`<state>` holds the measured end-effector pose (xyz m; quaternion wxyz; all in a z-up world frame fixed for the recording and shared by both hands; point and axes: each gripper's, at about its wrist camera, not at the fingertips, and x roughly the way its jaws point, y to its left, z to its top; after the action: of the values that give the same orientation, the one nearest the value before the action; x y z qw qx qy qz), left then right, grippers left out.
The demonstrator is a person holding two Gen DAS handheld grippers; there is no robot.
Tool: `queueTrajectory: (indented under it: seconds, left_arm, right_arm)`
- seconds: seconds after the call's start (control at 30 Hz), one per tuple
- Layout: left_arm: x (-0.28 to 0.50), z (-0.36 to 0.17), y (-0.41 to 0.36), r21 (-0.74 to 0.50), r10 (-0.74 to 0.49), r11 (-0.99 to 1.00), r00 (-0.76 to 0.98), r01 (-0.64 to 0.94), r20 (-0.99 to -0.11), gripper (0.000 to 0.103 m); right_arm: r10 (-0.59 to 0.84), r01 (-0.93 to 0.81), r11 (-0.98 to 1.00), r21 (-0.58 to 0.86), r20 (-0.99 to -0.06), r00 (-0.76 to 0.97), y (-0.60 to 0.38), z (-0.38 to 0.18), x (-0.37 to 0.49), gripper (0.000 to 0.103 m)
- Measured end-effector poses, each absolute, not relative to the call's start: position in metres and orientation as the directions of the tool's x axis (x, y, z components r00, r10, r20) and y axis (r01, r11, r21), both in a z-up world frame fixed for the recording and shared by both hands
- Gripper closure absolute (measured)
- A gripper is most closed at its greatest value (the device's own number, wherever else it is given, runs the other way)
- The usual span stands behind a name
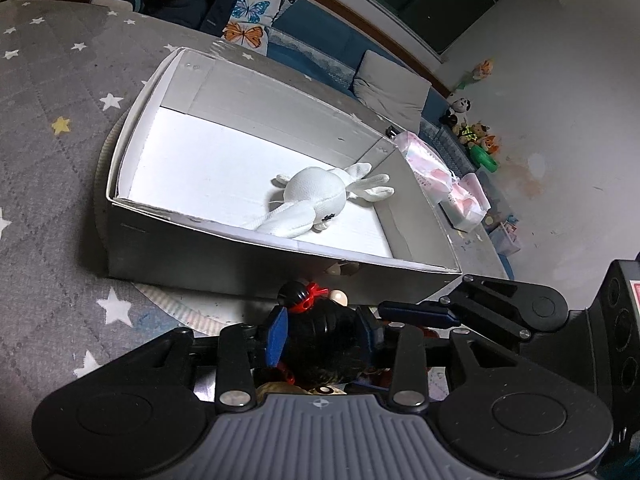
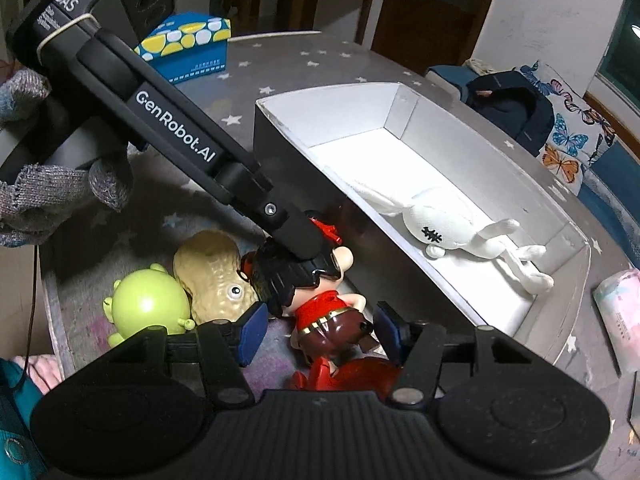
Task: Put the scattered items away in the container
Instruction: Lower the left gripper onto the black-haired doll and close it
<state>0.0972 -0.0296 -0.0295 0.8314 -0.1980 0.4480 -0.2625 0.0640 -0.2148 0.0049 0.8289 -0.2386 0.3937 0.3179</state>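
A grey cardboard box (image 1: 168, 248) with a white floor holds a white plush rabbit (image 1: 316, 196); both also show in the right wrist view, box (image 2: 280, 136) and rabbit (image 2: 440, 224). My left gripper (image 1: 324, 334) is shut on the black-haired head of a doll in a red top (image 2: 320, 304), just in front of the box wall. My right gripper (image 2: 316, 328) is open, its blue pads either side of the doll's waist. A peanut toy (image 2: 212, 268) and a green toy (image 2: 148, 308) lie left of the doll.
A blue and yellow tissue box (image 2: 188, 48) stands on the star-patterned grey tablecloth (image 1: 60, 92). A pink-white tissue pack (image 1: 440, 172) lies past the box's far end. A sofa with a dark backpack (image 1: 188, 0) and butterfly cushion is behind the table.
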Motion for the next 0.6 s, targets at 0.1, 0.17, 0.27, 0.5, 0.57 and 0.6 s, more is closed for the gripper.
queueTrajectory:
  seconds: [0.1, 0.17, 0.27, 0.5, 0.57, 0.6]
  left_arm:
    - [0.097, -0.030, -0.030, -0.565, -0.614, 0.784, 0.461, 0.259, -0.641, 0.060]
    - [0.097, -0.030, -0.030, -0.565, -0.614, 0.784, 0.461, 0.258, -0.641, 0.060]
    - [0.097, -0.030, -0.031, -0.564, -0.612, 0.785, 0.466, 0.257, -0.639, 0.059]
    - [0.094, -0.032, -0.032, -0.563, -0.621, 0.779, 0.465, 0.278, -0.630, 0.059]
    - [0.094, -0.032, -0.032, -0.560, -0.623, 0.778, 0.463, 0.284, -0.630, 0.059]
    - [0.093, -0.032, -0.033, -0.557, -0.624, 0.778, 0.463, 0.290, -0.630, 0.059]
  right_arm:
    - [0.317, -0.715, 0.678, -0.170, -0.810, 0.493, -0.210, 0.003, 0.064, 0.043]
    - [0.297, -0.712, 0.675, -0.192, -0.813, 0.501, -0.206, 0.003, 0.063, 0.043]
    - [0.270, -0.705, 0.672, -0.225, -0.812, 0.517, -0.201, 0.001, 0.061, 0.043]
    - [0.186, -0.674, 0.643, -0.363, -0.780, 0.597, -0.185, -0.008, 0.044, 0.046]
    - [0.183, -0.670, 0.646, -0.366, -0.778, 0.602, -0.185, -0.008, 0.042, 0.047]
    - [0.181, -0.667, 0.649, -0.367, -0.776, 0.604, -0.185, -0.009, 0.041, 0.047]
